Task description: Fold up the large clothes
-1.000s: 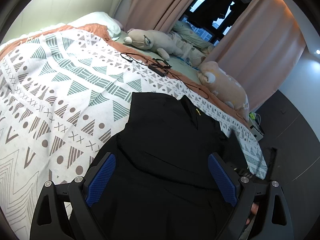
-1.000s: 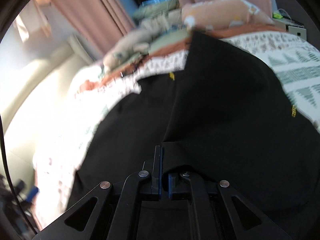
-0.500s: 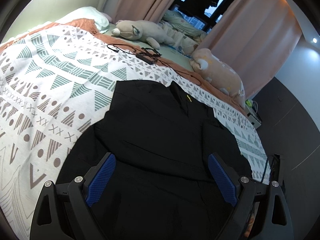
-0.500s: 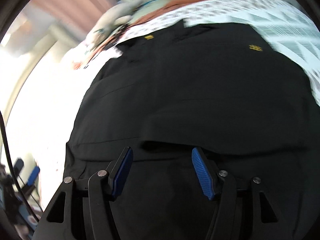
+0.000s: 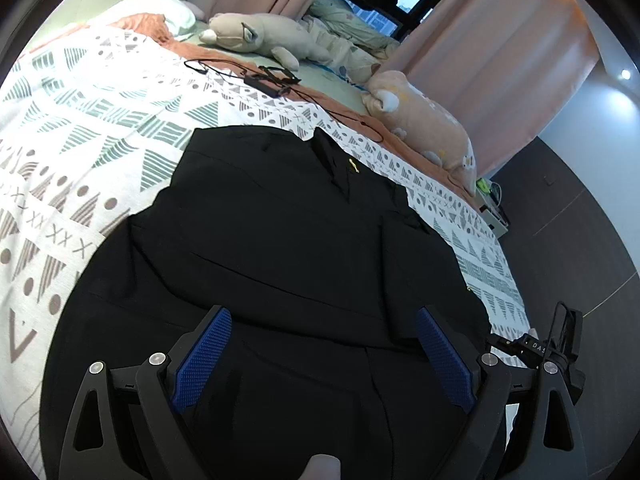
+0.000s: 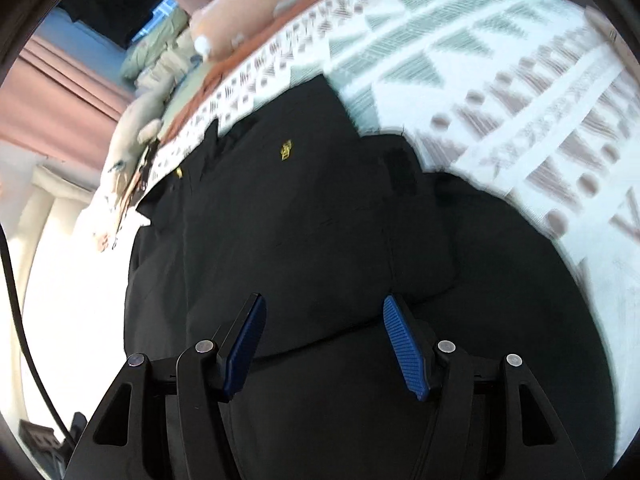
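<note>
I am looking down at the big black garment [image 5: 288, 248] spread on the bed [image 5: 92, 128], on top of the patterned cover, close to the near edge. It looks like a jacket or coat with a small yellow mark [image 5: 352, 165] by the collar, but it is so dark that I cannot make out every part. I think the folding has begun: one side looks laid over the middle, because I can see a long edge of cloth running across the body in both views. It is not a neat small bundle, though, so I judge that most of the folding is left, like bringing in the other side and then doubling it up. My left tongs [image 5: 320, 344] stand wide apart above the low part of the garment and hold nothing; the blue pads [image 5: 204, 354] are clear of the cloth. My right tongs [image 6: 324, 340] have just been opening, and now they are about half apart with nothing between them, only black cloth lying under them. That view is blurry, so small things there are hard to tell. Far from the garment, near the curtains, a grey soft toy [image 5: 260, 36] and a pink soft toy [image 5: 424, 120] lie on the bed, and a black cable [image 5: 256, 76] lies between them and the garment. None of these touch it, so I think they will not get in my way
</note>
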`<state>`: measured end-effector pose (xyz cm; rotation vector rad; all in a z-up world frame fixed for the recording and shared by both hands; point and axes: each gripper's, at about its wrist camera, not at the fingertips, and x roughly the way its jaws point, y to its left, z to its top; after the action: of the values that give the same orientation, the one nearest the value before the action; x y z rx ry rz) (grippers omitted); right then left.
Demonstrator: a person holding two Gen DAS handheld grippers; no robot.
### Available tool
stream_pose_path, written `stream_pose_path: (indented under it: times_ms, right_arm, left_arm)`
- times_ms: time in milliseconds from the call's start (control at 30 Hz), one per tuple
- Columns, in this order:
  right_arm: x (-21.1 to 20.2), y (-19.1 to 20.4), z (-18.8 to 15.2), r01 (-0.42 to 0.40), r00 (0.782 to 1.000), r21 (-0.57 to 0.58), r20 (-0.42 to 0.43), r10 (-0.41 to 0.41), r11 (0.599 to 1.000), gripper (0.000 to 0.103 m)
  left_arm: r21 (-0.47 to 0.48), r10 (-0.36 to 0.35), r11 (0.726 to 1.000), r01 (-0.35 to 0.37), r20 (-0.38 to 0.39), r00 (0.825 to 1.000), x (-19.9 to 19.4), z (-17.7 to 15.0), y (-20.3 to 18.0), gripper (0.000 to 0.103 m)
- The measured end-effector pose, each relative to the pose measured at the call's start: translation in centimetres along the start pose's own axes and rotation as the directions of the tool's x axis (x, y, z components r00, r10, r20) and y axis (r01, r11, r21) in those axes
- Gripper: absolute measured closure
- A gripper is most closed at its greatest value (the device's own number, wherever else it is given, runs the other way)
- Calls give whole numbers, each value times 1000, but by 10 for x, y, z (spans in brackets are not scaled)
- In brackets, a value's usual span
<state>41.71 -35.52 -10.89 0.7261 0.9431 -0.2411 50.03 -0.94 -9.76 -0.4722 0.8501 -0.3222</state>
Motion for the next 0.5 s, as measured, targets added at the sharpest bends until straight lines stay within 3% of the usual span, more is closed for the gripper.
stream_pose_path:
  times_ms: [100, 167, 267, 300, 333, 500]
  right_arm:
    - [0, -1, 6, 95, 995, -50, 36, -93, 994, 41]
    - [12, -6, 9, 141, 990, -55, 12, -141, 988, 41]
    - [35, -10, 6, 146, 988, -93, -33, -149, 985, 43]
    - [38, -5, 10, 145, 989, -103, -21, -148, 984, 50]
    - [37, -2, 9, 151, 988, -113, -7, -152, 982, 67]
    - [7, 40, 2, 115, 989, -201, 110, -95, 973, 78]
  left_arm:
    - [-5, -12, 1000, 12, -23, 1000, 5, 0, 0, 9]
    - [-18, -24, 1000, 23, -34, 999, 6, 0, 2, 9]
    - [-48, -41, 998, 40, -33, 999, 3, 3, 9, 9]
    - [-57, -47, 997, 45, -30, 998, 1, 4, 11, 9]
    - [-71, -53, 996, 52, -24, 998, -1, 5, 15, 9]
    - [-124, -64, 990, 65, 14, 998, -20, 9, 33, 9]
